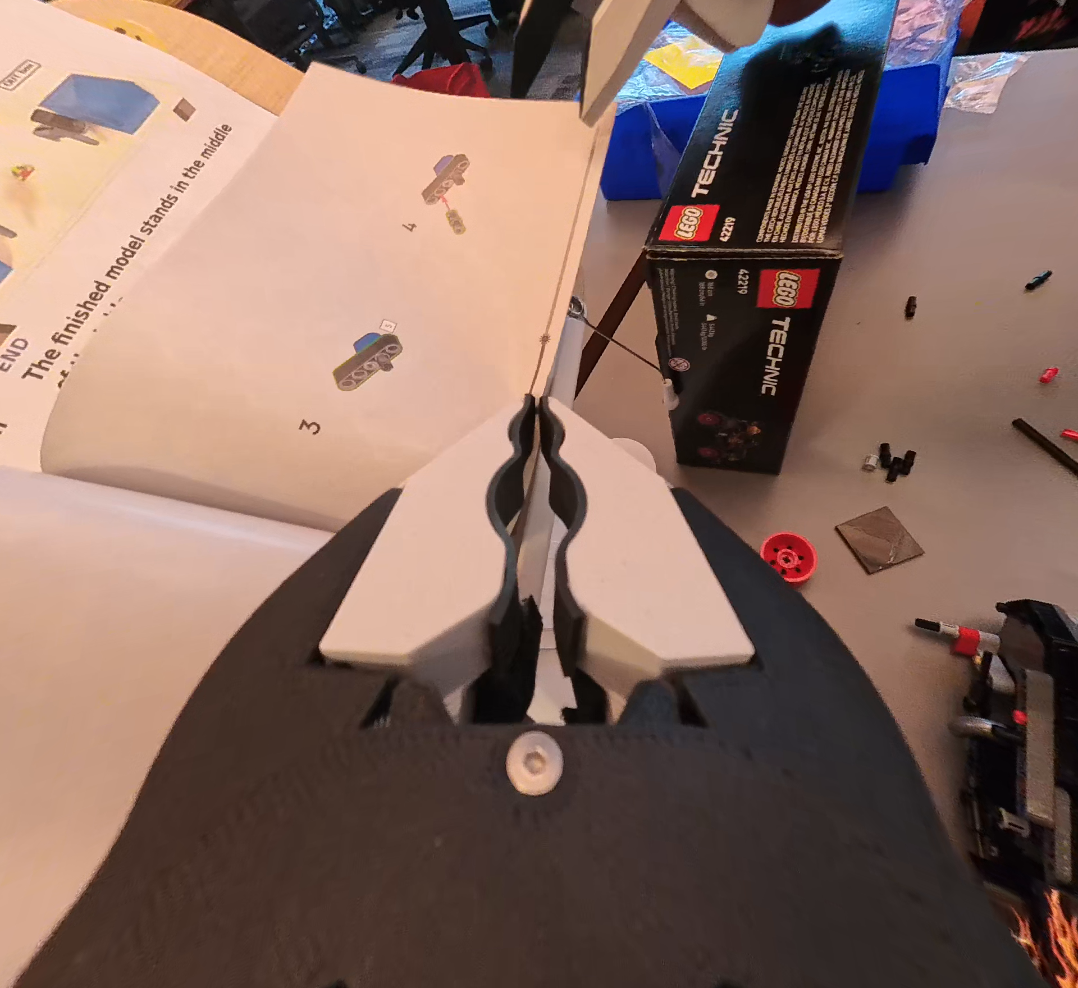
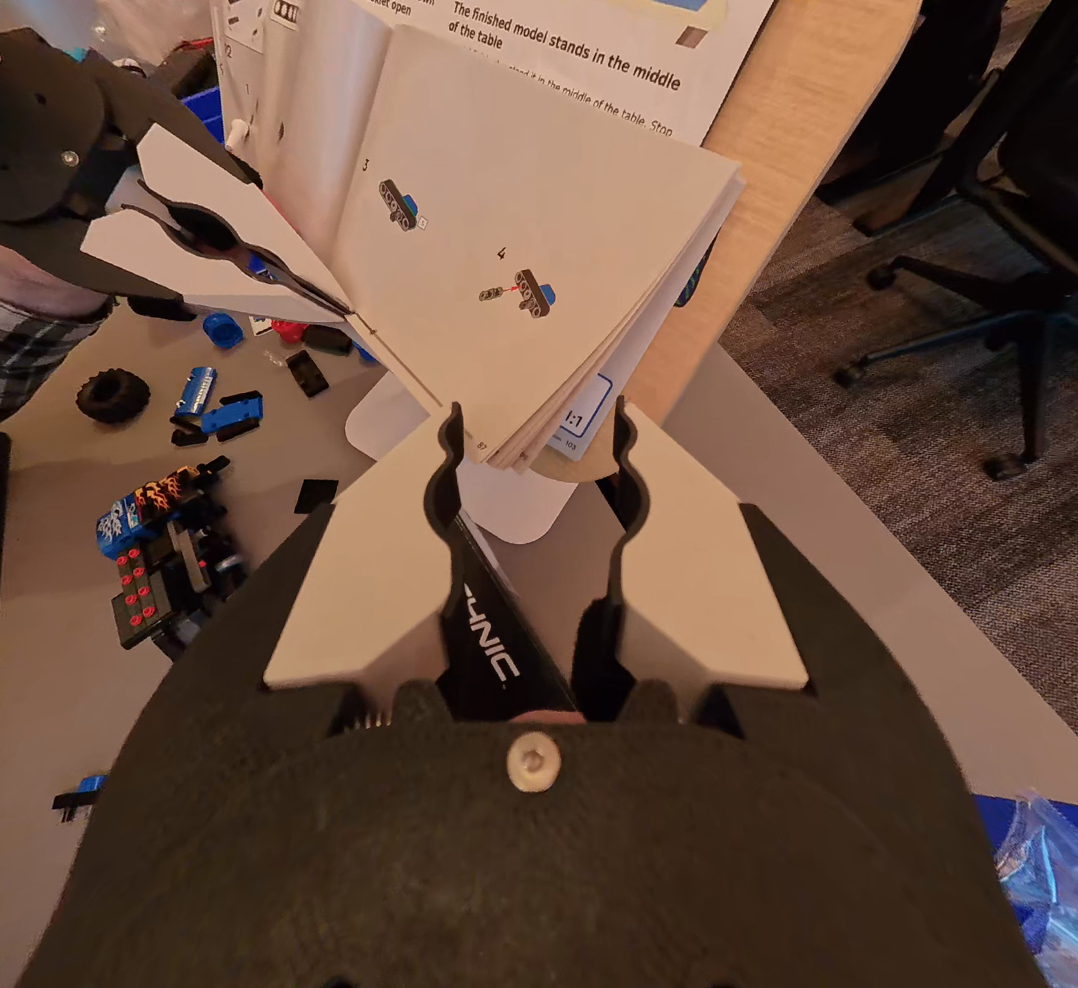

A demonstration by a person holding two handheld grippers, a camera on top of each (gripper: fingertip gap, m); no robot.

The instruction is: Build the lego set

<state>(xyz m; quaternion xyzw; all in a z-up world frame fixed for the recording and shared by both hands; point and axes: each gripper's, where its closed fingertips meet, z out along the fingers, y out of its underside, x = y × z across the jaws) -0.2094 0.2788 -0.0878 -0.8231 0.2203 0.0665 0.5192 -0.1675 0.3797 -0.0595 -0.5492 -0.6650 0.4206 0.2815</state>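
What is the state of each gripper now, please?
Left gripper: closed on the edge of a page of the instruction booklet.
Right gripper: open, holding nothing, near the booklet's lower corner.

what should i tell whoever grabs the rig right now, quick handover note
Left hand-held gripper: shut on a page edge of the instruction booklet, which stands open on its stand.
Right hand-held gripper: open, empty, at the booklet's lower corner, above the set's black box.
Partly built model lies on the table, with a black tyre, blue pieces and a red wheel hub loose nearby.
Done: part of the model.
Left: finish the page turn, fit the loose pieces.
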